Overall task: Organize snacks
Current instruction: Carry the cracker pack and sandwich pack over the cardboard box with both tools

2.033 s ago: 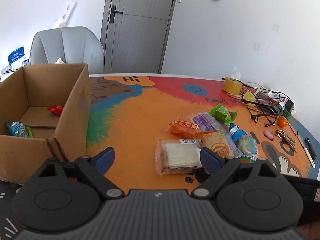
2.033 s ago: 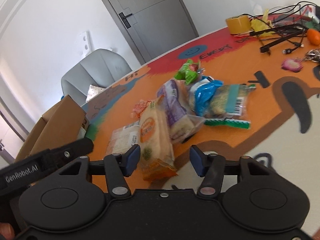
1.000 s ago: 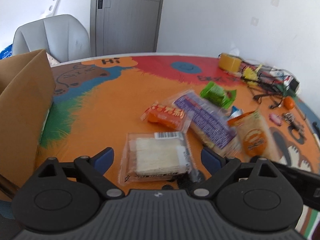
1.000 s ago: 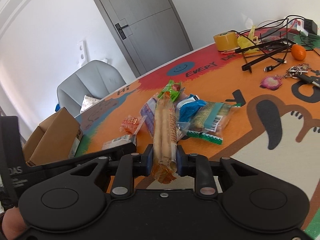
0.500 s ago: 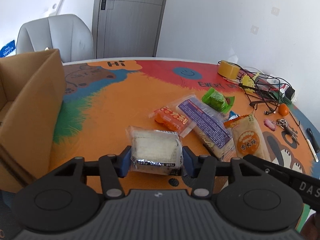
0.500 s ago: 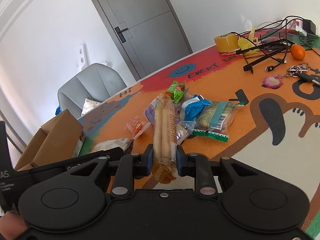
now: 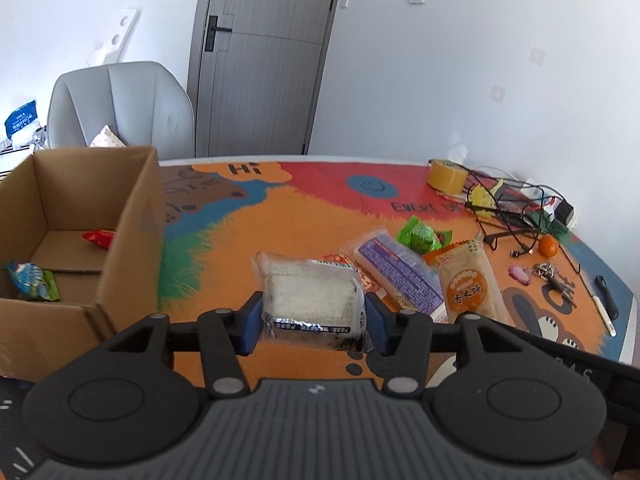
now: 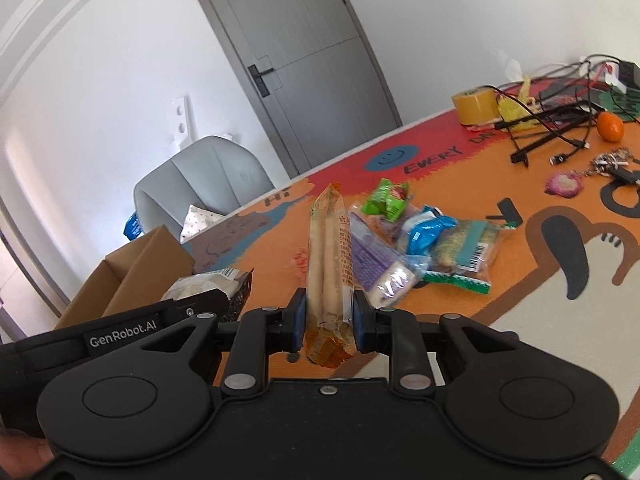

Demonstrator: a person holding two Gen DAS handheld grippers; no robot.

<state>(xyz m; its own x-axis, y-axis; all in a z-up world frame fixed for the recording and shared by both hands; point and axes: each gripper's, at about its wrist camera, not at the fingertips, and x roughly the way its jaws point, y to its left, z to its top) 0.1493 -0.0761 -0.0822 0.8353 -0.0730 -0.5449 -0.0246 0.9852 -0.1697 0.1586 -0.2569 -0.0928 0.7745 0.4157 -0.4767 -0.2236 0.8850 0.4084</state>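
Note:
My left gripper (image 7: 314,320) is shut on a clear-wrapped white cake pack (image 7: 312,298), held just above the orange table mat (image 7: 248,240). The open cardboard box (image 7: 136,216) stands to its left, with a red packet (image 7: 99,238) and a blue-green packet (image 7: 32,280) inside. My right gripper (image 8: 326,320) is shut on a long bread pack (image 8: 330,248), raised on edge. That bread pack (image 7: 468,280) also shows at the right of the left wrist view. On the mat lie a purple pack (image 8: 376,264), a green packet (image 8: 386,198), a blue packet (image 8: 428,232) and a teal pack (image 8: 468,248).
A tape roll (image 7: 446,176), tangled cables (image 7: 516,208), a small orange (image 7: 547,246), keys (image 7: 554,276) and a pen (image 7: 606,312) lie along the table's right side. A grey chair (image 7: 120,108) and a closed door (image 7: 264,56) stand behind the table.
The left gripper closed on the white cake pack and lifted it off the mat. The right gripper, open two seconds ago, closed on the bread pack and holds it raised.

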